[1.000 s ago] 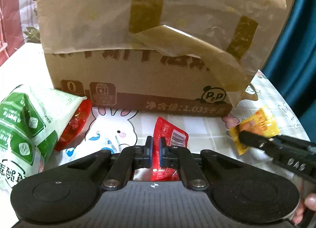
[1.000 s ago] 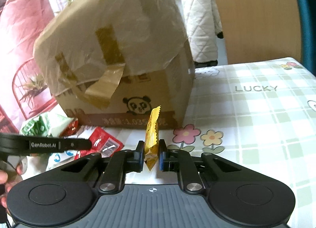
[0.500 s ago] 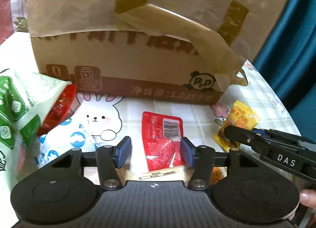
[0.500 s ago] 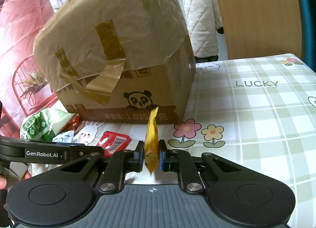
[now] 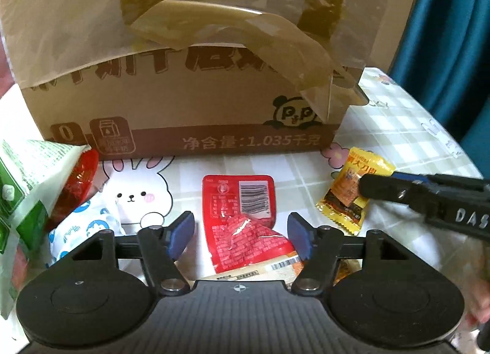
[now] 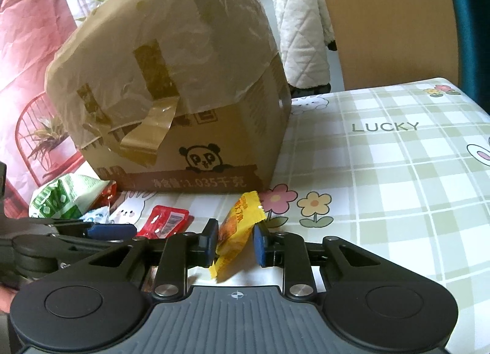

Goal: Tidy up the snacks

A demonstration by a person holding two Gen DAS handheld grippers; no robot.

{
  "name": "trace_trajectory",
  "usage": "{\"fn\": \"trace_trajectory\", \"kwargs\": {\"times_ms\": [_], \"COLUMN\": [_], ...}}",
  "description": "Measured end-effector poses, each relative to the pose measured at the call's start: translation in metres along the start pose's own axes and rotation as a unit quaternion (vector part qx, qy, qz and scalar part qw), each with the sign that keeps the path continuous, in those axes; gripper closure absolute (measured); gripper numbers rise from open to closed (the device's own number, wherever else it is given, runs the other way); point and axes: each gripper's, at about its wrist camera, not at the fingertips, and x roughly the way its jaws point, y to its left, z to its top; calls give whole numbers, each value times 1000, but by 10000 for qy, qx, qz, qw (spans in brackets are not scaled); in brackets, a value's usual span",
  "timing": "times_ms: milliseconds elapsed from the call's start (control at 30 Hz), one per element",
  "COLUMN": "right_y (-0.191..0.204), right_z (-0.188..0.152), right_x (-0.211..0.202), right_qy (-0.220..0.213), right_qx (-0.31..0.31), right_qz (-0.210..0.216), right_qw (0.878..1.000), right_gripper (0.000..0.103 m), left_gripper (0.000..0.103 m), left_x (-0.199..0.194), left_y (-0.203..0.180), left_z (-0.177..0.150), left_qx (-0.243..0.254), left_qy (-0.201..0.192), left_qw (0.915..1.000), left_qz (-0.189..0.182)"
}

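A red snack packet [image 5: 239, 203] lies flat on the rabbit-print tablecloth, between the fingers of my left gripper [image 5: 240, 222]. The jaws are opening and the blue pads stand clear of the packet on both sides. My right gripper [image 6: 234, 231] is closing on a yellow snack packet [image 6: 242, 216], which leans to the right between the pads and touches both. In the left wrist view the yellow packet [image 5: 346, 197] sits at the right, with the right gripper's finger [image 5: 376, 188] across it. The taped cardboard box [image 5: 183, 93] stands just behind both.
A green-and-white bag [image 5: 21, 176], a red clear wrapper [image 5: 76, 185] and a blue-and-white packet [image 5: 79, 228] crowd the left. Another packet with a barcode [image 5: 275, 268] lies under the red one. Right of the box [image 6: 199, 108] is checked cloth [image 6: 398, 185]; a wooden chair back stands beyond.
My left jaws went from shut on the red packet to wide apart, and the packet now lies flat. The left gripper came closer to the box. The yellow packet tipped from upright to leaning.
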Motion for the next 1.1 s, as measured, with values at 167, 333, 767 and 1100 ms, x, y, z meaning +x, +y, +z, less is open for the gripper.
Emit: {"fn": "trace_trajectory", "kwargs": {"times_ms": [167,333,767,1100], "right_y": [0,4,15,22], "right_z": [2,6,15,21], "right_x": [-4,-8,-28,-46], "right_qy": [-83,-153,-355,-527], "right_qx": [40,27,-79,-190], "right_qz": [40,78,107,140], "right_qw": [9999,9998,9993,9983], "right_gripper": [92,93,93,93], "left_gripper": [54,65,100,102], "left_x": [-2,-11,-50,-84], "left_y": [5,14,31,39], "left_z": [-1,2,3,7], "left_qx": [52,-160,-131,-44], "left_qy": [-61,-158,-463,-798], "left_qw": [10000,9997,9987,9968], "left_qz": [54,-51,-184,-94]}}
